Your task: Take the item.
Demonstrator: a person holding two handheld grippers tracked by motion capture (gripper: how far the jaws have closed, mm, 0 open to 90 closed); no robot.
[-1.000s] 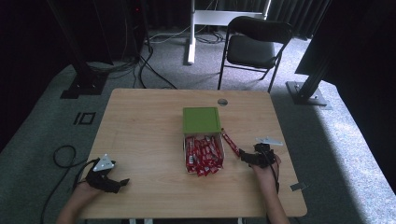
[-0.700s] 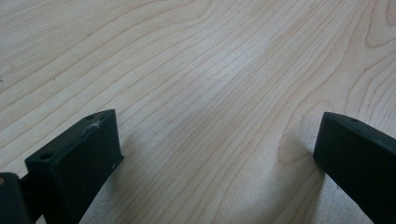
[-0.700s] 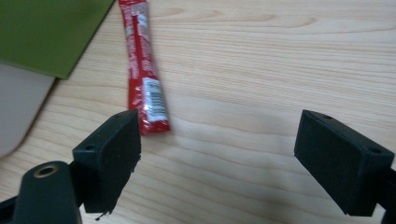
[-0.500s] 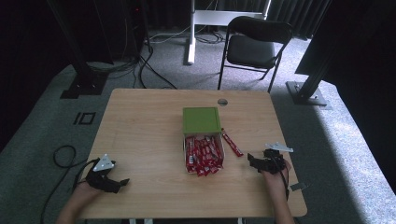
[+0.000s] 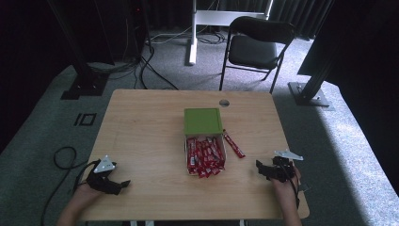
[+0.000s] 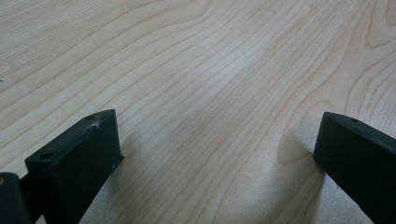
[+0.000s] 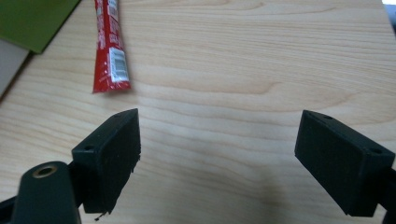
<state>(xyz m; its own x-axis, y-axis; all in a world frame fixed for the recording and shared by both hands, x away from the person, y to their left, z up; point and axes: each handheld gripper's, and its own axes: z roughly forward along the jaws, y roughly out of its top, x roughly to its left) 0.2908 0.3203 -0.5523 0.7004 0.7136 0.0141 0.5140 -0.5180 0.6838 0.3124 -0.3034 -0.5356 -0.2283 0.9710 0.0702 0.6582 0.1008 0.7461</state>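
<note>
A white box [image 5: 205, 155] full of several red snack sticks sits mid-table, its green lid [image 5: 203, 121] resting over its far end. One red stick [image 5: 233, 144] [image 7: 111, 46] lies loose on the wood just right of the box. My right gripper [image 5: 260, 167] [image 7: 217, 154] rests near the table's front right, open, with bare wood between its jaws and the loose stick ahead to its left. My left gripper [image 5: 123, 185] [image 6: 219, 154] lies at the front left, open over bare wood.
A wooden table [image 5: 141, 127] carries a small round grommet [image 5: 224, 102] at its far edge. A black folding chair [image 5: 256, 47] stands beyond the table, with black frame posts [image 5: 313, 70] and cables [image 5: 146, 61] on the carpet.
My right gripper has drawn back from the box toward the front right edge and let go of the red stick, which now lies beside the box. The left gripper has stayed put.
</note>
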